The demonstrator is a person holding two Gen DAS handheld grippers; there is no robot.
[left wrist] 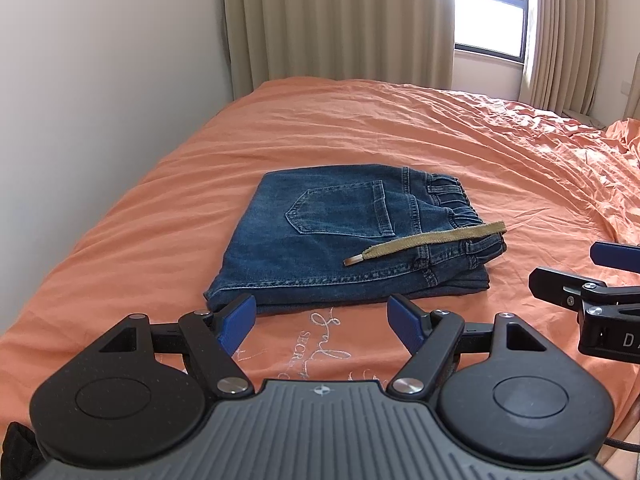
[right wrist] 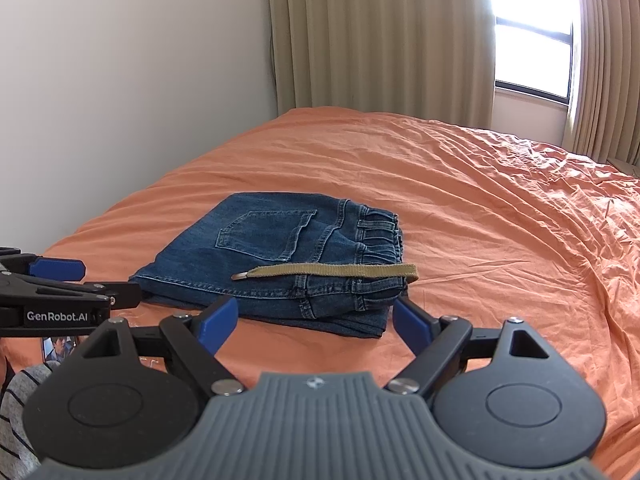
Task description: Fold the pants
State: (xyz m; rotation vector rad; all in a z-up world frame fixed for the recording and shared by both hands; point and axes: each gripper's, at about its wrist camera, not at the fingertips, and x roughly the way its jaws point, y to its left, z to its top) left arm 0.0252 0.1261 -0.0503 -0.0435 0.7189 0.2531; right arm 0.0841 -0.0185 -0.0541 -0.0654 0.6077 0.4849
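Folded pants point(left wrist: 352, 236) lie on the bed point(left wrist: 440, 128).
Just ahead of both, left gripper point(left wrist: 322, 322) and right gripper point(right wrist: 314, 326) gape wide, holding nothing.

Two claw-mounted fisheye views, side by side, facing across the bed toward the curtained far wall.

The left wrist view looks forward and slightly down over its own left claw point(left wrist: 321, 320), spread wide in the foreground, with the folded pants point(left wrist: 352, 236) just beyond its tips and roughly centred. The right wrist view sits to the right at similar height and nearness, looking over the right claw point(right wrist: 312, 322), so the pants point(right wrist: 280, 264) fall left of centre. Both share the orange bed point(left wrist: 400, 128), curtains point(left wrist: 340, 20), window point(left wrist: 490, 20) and white wall point(left wrist: 100, 80). Each view catches the other claw at its edge: right claw point(left wrist: 592, 272), left claw point(right wrist: 76, 280).
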